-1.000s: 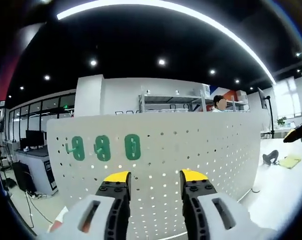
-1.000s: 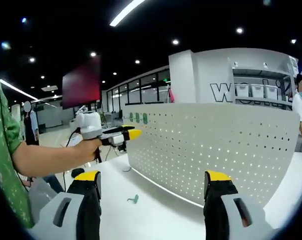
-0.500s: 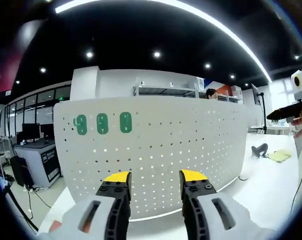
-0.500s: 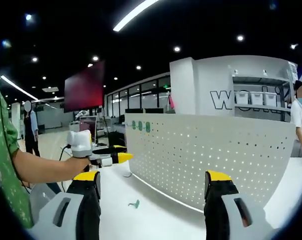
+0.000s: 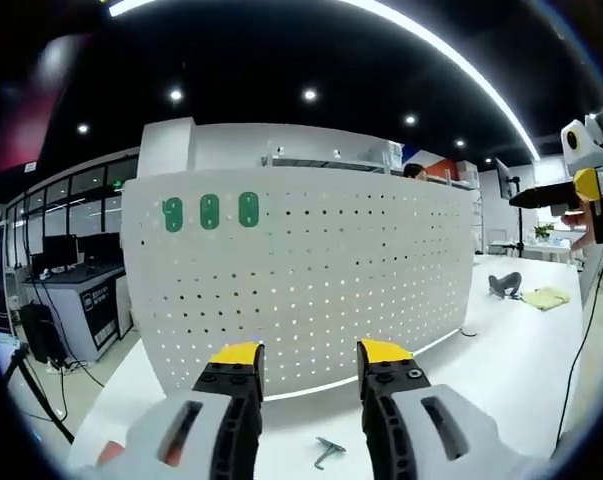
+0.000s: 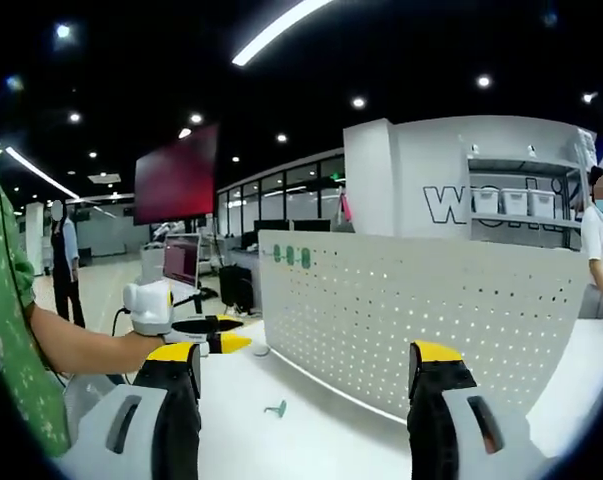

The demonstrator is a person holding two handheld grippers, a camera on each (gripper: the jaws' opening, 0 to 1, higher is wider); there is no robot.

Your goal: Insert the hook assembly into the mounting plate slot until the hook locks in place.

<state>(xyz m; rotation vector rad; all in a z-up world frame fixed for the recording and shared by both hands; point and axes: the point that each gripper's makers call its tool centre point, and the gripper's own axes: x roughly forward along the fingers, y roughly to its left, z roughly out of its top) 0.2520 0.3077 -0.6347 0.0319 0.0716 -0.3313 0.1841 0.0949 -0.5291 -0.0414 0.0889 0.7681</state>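
- Upright on the white surface [image 5: 501,350], a white pegboard mounting plate [image 5: 311,270] is seen in both views; three green hooks [image 5: 210,212] are already seated in a row near its upper corner.
- In the left gripper view, a loose green hook assembly [image 5: 327,451] lies flat on the surface in front of the plate, between the yellow-tipped jaws of the left tongs [image 5: 308,352]. These jaws stand apart, with nothing held.
- In the right gripper view, the same hook assembly [image 6: 276,408] is seen lying apart from the plate's base, untouched by either tool.
- The right tongs [image 6: 308,352] are wide apart and empty.
- The left tongs are also shown in the right gripper view, held by a hand [image 6: 146,345] below a green patterned sleeve [image 6: 6,320].
- At the far right of the left gripper view, the right tongs [image 5: 571,188] are caught, raised above the surface, together with a yellow object [image 5: 548,297] and a dark object [image 5: 503,285] lying on the surface.
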